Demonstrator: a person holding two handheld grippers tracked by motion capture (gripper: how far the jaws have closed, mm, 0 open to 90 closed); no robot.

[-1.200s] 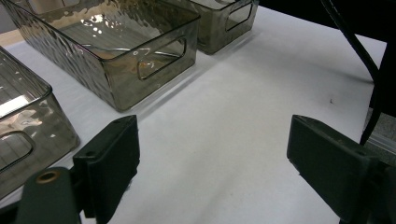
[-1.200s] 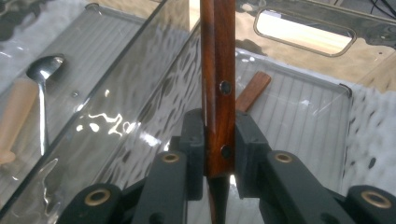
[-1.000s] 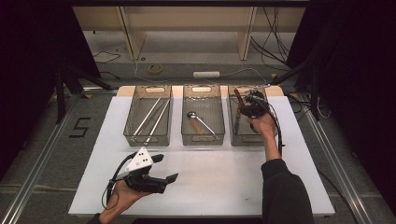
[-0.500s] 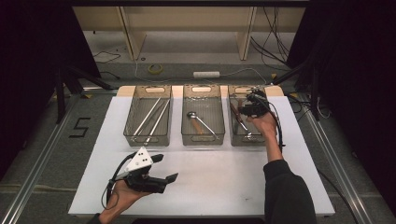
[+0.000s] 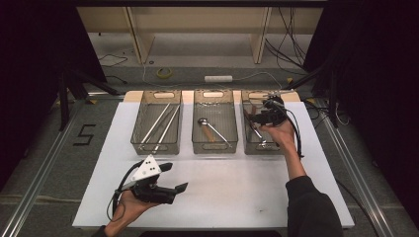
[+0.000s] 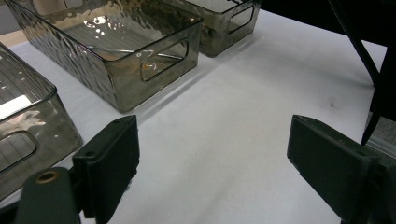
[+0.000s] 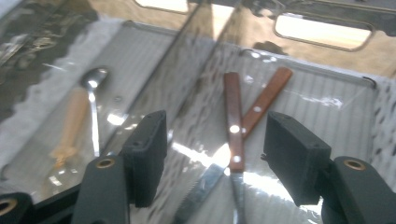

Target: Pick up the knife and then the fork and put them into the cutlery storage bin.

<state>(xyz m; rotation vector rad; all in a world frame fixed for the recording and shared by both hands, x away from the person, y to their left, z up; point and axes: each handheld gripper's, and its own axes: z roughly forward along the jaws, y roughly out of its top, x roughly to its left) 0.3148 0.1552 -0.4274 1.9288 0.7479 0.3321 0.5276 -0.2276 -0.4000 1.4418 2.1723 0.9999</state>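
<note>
Lifting the right gripper [image 7: 212, 154] straight up out of the right bin [image 5: 281, 148], jaws just opened wide and empty, keeps the two knives [image 7: 235, 126] lying still (left gripper [image 6: 210, 168] waits wide open too).

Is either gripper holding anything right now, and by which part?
Nothing is held. The right gripper has just been opening, jaws empty above two knives; the left gripper is open over the table.

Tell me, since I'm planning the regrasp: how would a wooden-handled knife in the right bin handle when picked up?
The knife looks stiff and flat, so it probably won't roll. Its shiny blade may be slippery; the riveted wooden handle likely grips better.
</note>
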